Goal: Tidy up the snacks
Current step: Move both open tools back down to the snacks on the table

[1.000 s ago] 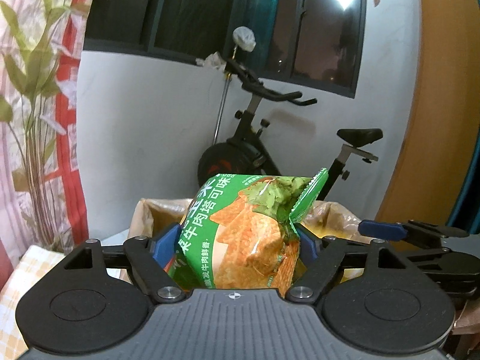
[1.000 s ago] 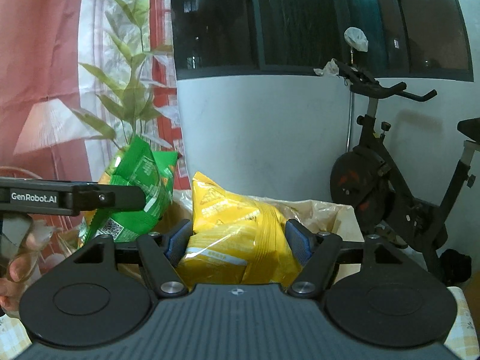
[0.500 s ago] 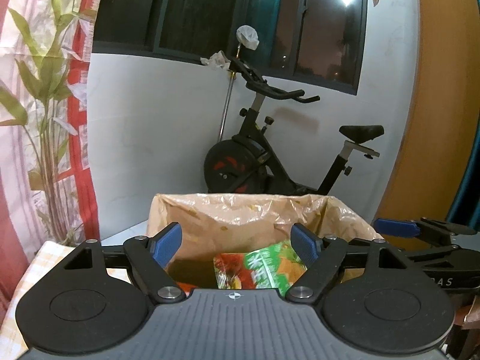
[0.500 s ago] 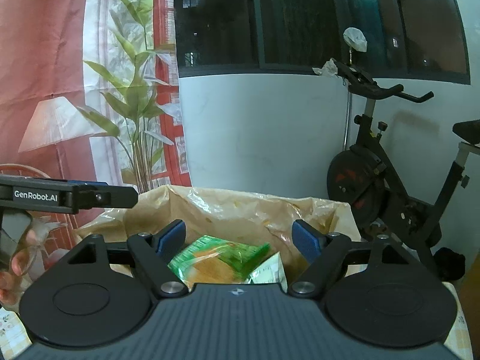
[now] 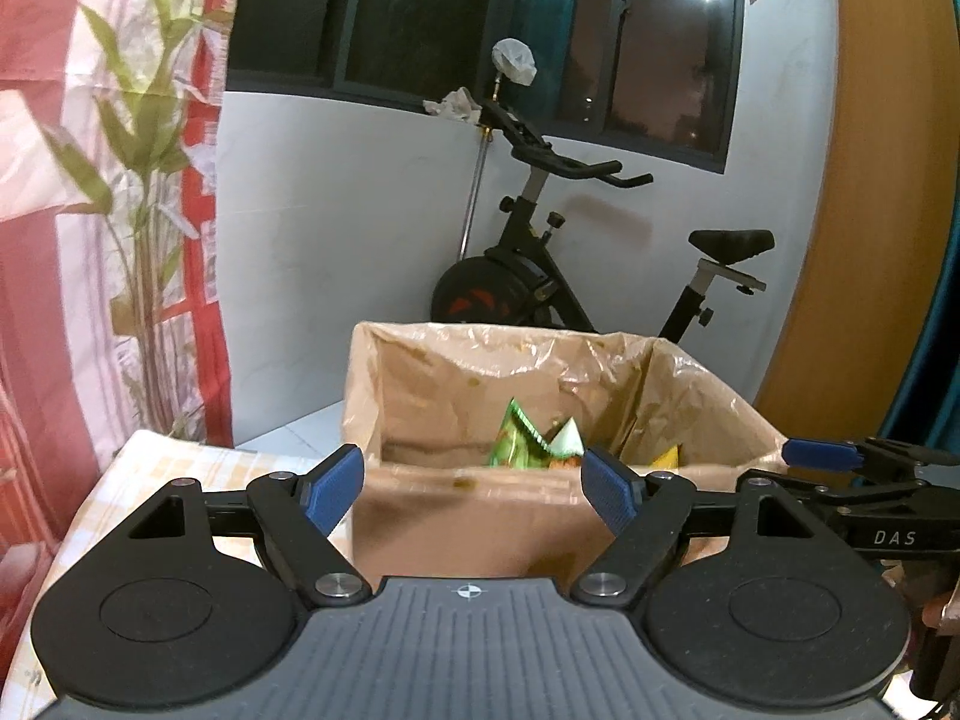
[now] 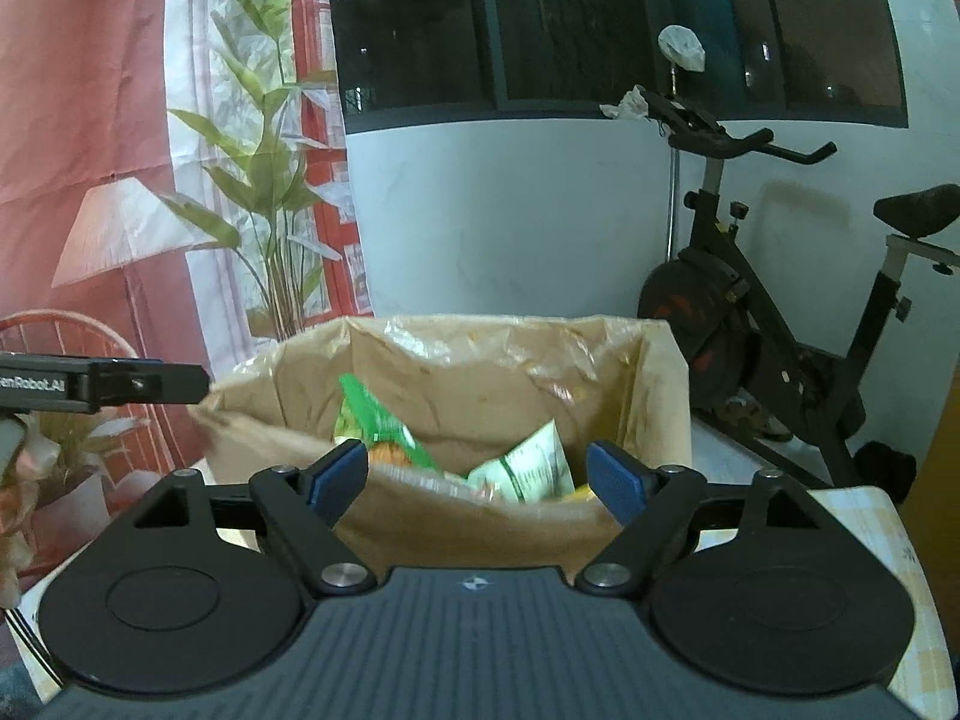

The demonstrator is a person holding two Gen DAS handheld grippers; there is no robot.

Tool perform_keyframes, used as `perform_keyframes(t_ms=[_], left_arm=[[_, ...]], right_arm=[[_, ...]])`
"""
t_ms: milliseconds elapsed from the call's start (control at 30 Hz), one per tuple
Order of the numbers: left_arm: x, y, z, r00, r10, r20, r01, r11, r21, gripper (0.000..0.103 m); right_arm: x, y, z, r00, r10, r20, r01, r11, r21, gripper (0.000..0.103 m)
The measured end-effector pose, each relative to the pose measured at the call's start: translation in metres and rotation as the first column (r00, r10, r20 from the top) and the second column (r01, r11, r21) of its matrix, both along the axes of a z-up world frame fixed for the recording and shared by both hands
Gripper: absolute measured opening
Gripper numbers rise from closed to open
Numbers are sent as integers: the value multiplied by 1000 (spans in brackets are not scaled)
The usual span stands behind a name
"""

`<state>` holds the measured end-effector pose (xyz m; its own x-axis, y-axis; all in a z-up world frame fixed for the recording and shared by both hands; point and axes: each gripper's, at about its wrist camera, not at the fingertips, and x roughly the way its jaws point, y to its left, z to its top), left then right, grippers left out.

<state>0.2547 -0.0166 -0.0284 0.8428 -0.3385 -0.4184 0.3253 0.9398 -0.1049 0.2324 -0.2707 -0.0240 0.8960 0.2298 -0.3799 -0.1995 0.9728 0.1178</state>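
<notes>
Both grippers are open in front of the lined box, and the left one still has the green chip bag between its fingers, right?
Not quite. The left gripper is open but empty; the left wrist view shows the green chip bag lying inside the lined box. The right gripper is open too.

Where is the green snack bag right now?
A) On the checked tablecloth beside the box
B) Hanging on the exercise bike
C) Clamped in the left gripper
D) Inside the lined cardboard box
D: the green bag pokes up from inside the box, while the left gripper and the right gripper are both open and hold nothing.
</notes>
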Motion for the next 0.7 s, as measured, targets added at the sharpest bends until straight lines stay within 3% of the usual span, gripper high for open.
perform_keyframes(t_ms=[400,700], left_arm=[[-46,13,-28,998,69,-9,-69,998,-16,82],[-57,20,-67,988,113,-108,-114,994,-3,81]], right_arm=[[-39,6,-24,1000,-16,-21,16,1000,-12,85],[-57,8,-49,999,-32,-42,30,999,-37,86]])
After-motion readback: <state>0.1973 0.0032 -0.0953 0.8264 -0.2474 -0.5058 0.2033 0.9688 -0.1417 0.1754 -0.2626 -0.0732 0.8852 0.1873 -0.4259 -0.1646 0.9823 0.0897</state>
